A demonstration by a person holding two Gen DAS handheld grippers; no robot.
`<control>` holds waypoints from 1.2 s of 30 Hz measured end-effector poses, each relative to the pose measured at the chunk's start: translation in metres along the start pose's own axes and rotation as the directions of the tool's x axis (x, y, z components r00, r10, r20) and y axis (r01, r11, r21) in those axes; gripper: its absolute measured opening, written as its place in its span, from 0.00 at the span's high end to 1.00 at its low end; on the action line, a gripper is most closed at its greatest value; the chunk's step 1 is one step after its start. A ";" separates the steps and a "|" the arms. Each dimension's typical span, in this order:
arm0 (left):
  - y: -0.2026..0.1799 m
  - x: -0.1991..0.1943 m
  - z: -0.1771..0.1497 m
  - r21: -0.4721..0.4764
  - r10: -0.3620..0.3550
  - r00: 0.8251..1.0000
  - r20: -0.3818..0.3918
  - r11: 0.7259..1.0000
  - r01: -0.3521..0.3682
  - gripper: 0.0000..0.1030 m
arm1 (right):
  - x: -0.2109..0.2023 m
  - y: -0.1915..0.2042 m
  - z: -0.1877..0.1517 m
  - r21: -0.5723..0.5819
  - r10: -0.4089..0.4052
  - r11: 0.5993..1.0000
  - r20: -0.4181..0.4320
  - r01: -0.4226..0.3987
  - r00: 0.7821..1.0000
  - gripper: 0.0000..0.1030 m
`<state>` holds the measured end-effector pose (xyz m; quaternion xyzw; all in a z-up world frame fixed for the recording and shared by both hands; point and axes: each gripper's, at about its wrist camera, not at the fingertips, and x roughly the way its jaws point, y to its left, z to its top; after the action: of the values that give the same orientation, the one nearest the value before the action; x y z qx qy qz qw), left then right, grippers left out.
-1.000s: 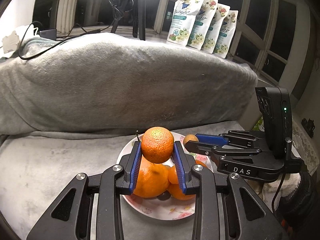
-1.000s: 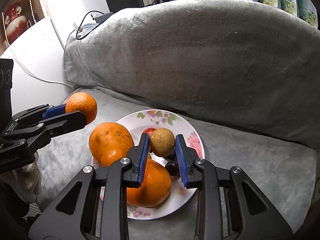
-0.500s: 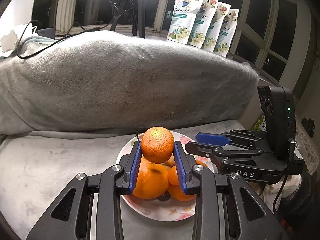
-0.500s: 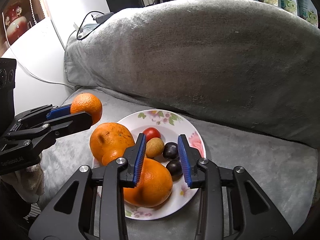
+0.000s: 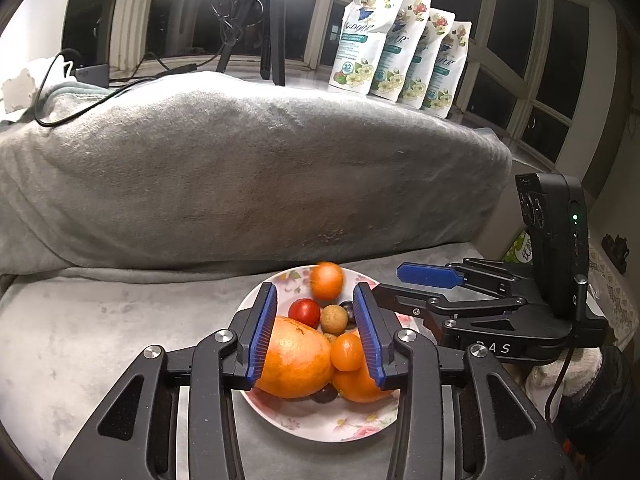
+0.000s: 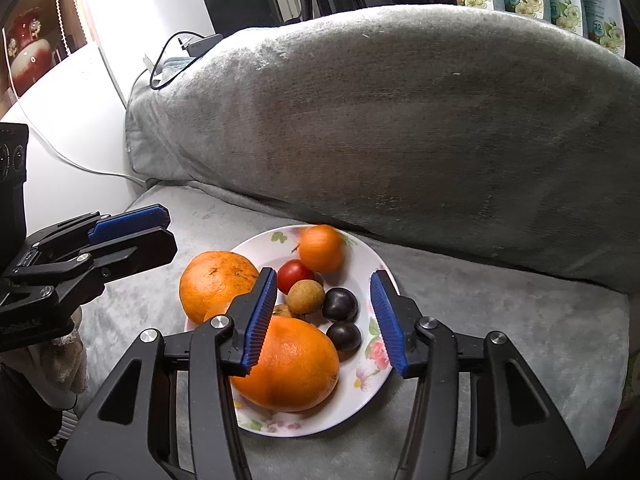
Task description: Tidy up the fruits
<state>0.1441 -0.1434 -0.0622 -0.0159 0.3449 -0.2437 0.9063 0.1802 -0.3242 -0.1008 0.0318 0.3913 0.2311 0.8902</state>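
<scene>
A white floral plate (image 5: 352, 428) (image 6: 372, 364) on the grey blanket holds two large oranges (image 5: 294, 358) (image 6: 286, 364), a red tomato (image 6: 294, 274), a brown round fruit (image 6: 306, 296) and two dark plums (image 6: 340, 304). A small mandarin (image 5: 327, 280) (image 6: 322, 248) sits blurred at the plate's far rim. My left gripper (image 5: 316, 330) is open and empty above the plate; it also shows in the right wrist view (image 6: 132, 232). My right gripper (image 6: 324, 320) is open and empty over the plate; it also shows in the left wrist view (image 5: 428, 280).
A large grey cushion (image 5: 240, 172) (image 6: 400, 120) rises just behind the plate. Several refill pouches (image 5: 400, 44) and a tripod (image 5: 268, 20) stand on the sill behind it. Cables (image 5: 72, 92) lie at the cushion's left end.
My left gripper opened and let go of the mandarin, which dropped onto the plate's far rim. My right gripper opened wider, leaving the brown fruit on the plate.
</scene>
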 end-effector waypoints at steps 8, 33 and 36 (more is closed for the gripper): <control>0.000 -0.009 -0.002 -0.005 0.006 1.000 0.011 1.000 -0.006 0.49 | -0.012 0.003 0.000 0.014 -0.017 1.000 0.031 0.016 0.999 0.35; 0.000 -0.064 -0.022 -0.025 0.056 0.995 0.088 0.998 -0.054 0.24 | -0.092 0.066 -0.025 0.014 -0.307 0.950 0.239 0.312 0.921 0.00; 0.000 -0.069 -0.025 -0.027 0.066 0.994 0.092 0.998 -0.063 0.24 | -0.100 0.075 -0.027 0.009 -0.353 0.931 0.264 0.364 0.898 0.00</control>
<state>0.0836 -0.1083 -0.0389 -0.0270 0.3057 -0.2092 0.9285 0.0735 -0.3037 -0.0336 -0.0288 0.2648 0.0652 0.9617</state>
